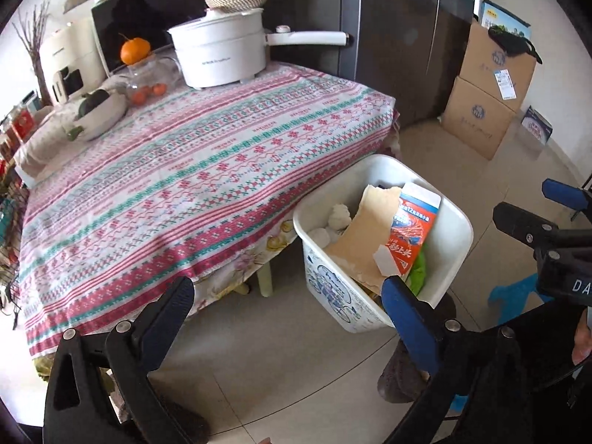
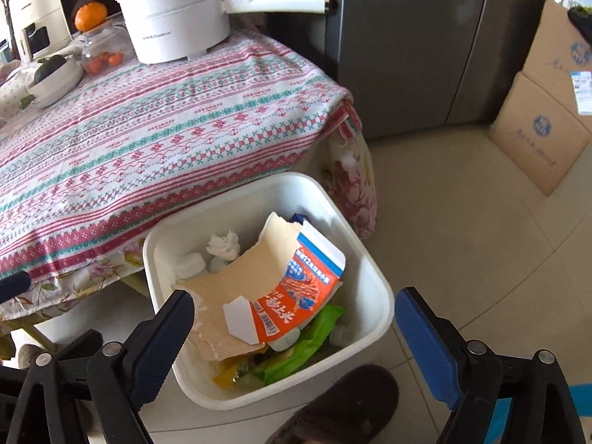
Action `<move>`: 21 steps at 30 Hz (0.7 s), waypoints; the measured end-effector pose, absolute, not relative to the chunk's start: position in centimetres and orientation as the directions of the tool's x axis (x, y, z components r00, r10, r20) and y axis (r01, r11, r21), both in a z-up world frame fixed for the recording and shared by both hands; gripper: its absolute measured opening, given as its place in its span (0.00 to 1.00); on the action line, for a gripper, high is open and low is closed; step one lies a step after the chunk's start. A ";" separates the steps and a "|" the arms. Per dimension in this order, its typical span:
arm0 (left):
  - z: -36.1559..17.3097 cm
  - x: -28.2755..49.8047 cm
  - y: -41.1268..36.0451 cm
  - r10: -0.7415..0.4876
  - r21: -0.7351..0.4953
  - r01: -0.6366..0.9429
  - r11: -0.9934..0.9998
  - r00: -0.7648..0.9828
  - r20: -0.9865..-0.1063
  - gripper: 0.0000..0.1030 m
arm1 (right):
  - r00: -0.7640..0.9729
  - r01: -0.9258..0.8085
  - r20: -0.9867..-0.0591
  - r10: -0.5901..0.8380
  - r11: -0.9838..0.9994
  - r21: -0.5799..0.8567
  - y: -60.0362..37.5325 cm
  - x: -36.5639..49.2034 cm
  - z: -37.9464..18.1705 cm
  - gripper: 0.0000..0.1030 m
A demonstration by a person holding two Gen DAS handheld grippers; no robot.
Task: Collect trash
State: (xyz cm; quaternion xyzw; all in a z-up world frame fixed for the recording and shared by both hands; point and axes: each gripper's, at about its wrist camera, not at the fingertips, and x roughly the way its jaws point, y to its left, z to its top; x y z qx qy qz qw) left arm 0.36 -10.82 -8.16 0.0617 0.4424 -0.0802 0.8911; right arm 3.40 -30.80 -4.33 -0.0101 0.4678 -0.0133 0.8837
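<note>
Left wrist view: a table (image 1: pixel 185 170) under a striped patterned cloth is seen ahead of and to the left of the left gripper (image 1: pixel 288 296), with a white electric pot (image 1: pixel 218 51) at its far edge. A white trash bin (image 1: pixel 455 229) stands on the tiled floor beside the table corner, just ahead of the right-hand finger. The left gripper is spread wide, with nothing held between its fingers.

In the right wrist view, the bin (image 2: pixel 373 277) lies directly ahead of and below the right gripper (image 2: pixel 296 314), whose fingers are likewise wide apart and empty. A torn cardboard sheet (image 2: pixel 240 285), an orange-and-blue carton (image 2: pixel 303 288), a green wrapper (image 2: pixel 314 336) and crumpled tissue (image 2: pixel 224 246) are seen inside the bin.
</note>
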 end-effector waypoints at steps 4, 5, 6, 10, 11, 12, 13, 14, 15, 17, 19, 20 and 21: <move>-6.8 -0.9 -9.2 -0.083 0.014 0.149 0.989 0.624 -0.777 0.99 | 0.605 0.021 -0.792 -0.083 0.996 -0.088 -29.8 1.6 -3.5 0.99; -6.4 -1.2 -9.0 -0.078 0.013 0.140 0.990 0.630 -0.773 0.99 | 0.619 0.023 -0.781 -0.087 0.995 -0.093 -29.6 1.1 -3.2 0.99; -6.1 -1.4 -8.7 -0.073 0.016 0.133 0.991 0.636 -0.768 0.99 | 0.631 0.021 -0.771 -0.087 0.995 -0.095 -29.3 0.7 -2.9 0.99; -4.8 -2.4 -8.5 -0.052 0.037 0.121 0.992 0.662 -0.748 0.99 | 0.672 0.013 -0.737 -0.068 0.997 -0.080 -28.3 -0.4 -1.2 0.99; -4.5 -2.6 -8.4 -0.044 0.046 0.115 0.992 0.672 -0.739 0.99 | 0.681 0.009 -0.730 -0.061 0.997 -0.075 -28.0 -0.6 -0.8 0.99; -4.2 -2.8 -8.2 -0.037 0.051 0.110 0.993 0.681 -0.732 0.99 | 0.687 0.004 -0.725 -0.055 0.997 -0.072 -27.7 -0.7 -0.5 0.99; -3.9 -3.0 -8.1 -0.034 0.054 0.106 0.993 0.687 -0.725 0.99 | 0.690 -0.001 -0.722 -0.050 0.997 -0.071 -27.4 -0.7 -0.2 0.99; -3.7 -3.1 -7.9 -0.035 0.052 0.104 0.993 0.691 -0.722 0.99 | 0.691 -0.006 -0.721 -0.045 0.998 -0.069 -27.1 -0.6 0.0 0.99; -3.6 -3.2 -7.8 -0.036 0.048 0.101 0.994 0.694 -0.719 0.99 | 0.694 -0.007 -0.719 -0.042 0.998 -0.066 -26.9 -0.7 0.1 0.99; -3.4 -3.3 -7.6 -0.037 0.041 0.095 0.995 0.698 -0.715 0.99 | 0.696 -0.004 -0.716 -0.044 0.998 -0.064 -26.8 -0.8 0.4 0.99; -3.3 -3.2 -7.3 -0.037 0.037 0.091 0.995 0.701 -0.713 0.99 | 0.696 0.004 -0.716 -0.050 0.998 -0.065 -26.7 -0.9 0.4 0.99; -3.3 -3.2 -7.2 -0.038 0.035 0.090 0.995 0.701 -0.712 0.99 | 0.695 0.008 -0.717 -0.052 0.998 -0.064 -26.8 -0.9 0.3 0.99; -3.3 -3.2 -7.2 -0.039 0.033 0.089 0.995 0.701 -0.712 0.99 | 0.695 0.010 -0.717 -0.052 0.998 -0.063 -26.8 -0.9 0.3 0.99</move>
